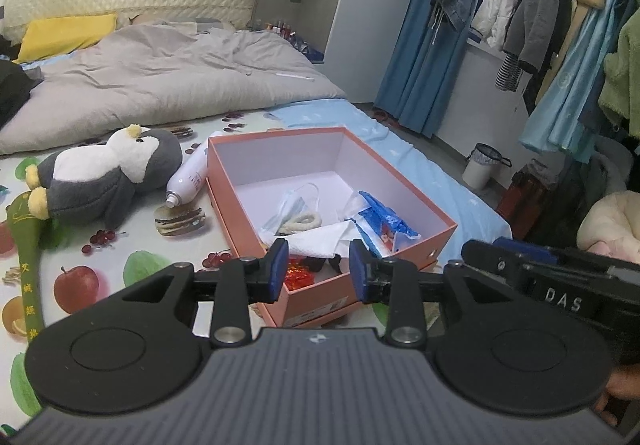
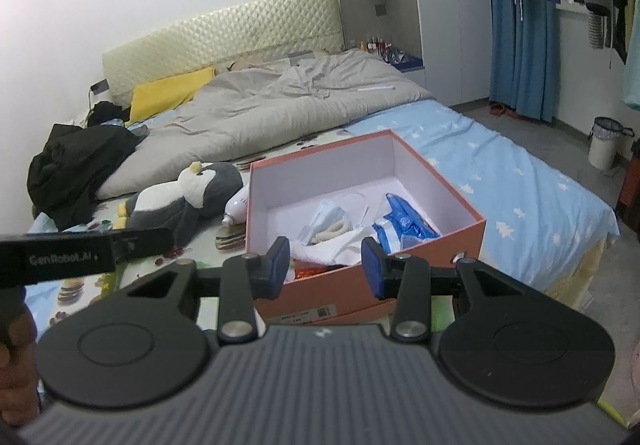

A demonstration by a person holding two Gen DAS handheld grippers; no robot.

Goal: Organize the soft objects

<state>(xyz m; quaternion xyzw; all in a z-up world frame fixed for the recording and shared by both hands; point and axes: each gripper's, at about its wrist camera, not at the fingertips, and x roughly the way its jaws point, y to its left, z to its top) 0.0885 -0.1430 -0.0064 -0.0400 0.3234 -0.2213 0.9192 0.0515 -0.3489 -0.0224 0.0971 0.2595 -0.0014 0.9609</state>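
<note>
A grey and white penguin plush (image 1: 108, 173) (image 2: 180, 201) lies on the fruit-print sheet, left of an open pink box (image 1: 276, 133) (image 2: 440, 249). Inside the box are a face mask (image 1: 296, 205), a white cloth (image 1: 316, 241), a cream scrunchie (image 1: 304, 223) and a blue packet (image 1: 380, 213). My left gripper (image 1: 319, 257) hovers over the box's near corner, open, with nothing between its pads. My right gripper (image 2: 326, 257) is just beside it over the same near edge, also open and holding nothing. A green plush club (image 1: 28, 245) lies at the far left.
A white spray bottle (image 1: 188, 177) (image 2: 238, 207) lies between penguin and box. A grey duvet (image 1: 160, 73), yellow pillow (image 1: 64, 33) and black clothes (image 2: 76, 165) cover the far bed. Hanging clothes (image 1: 560, 5), a blue curtain (image 1: 424, 45) and a white bin (image 1: 482, 165) stand at right.
</note>
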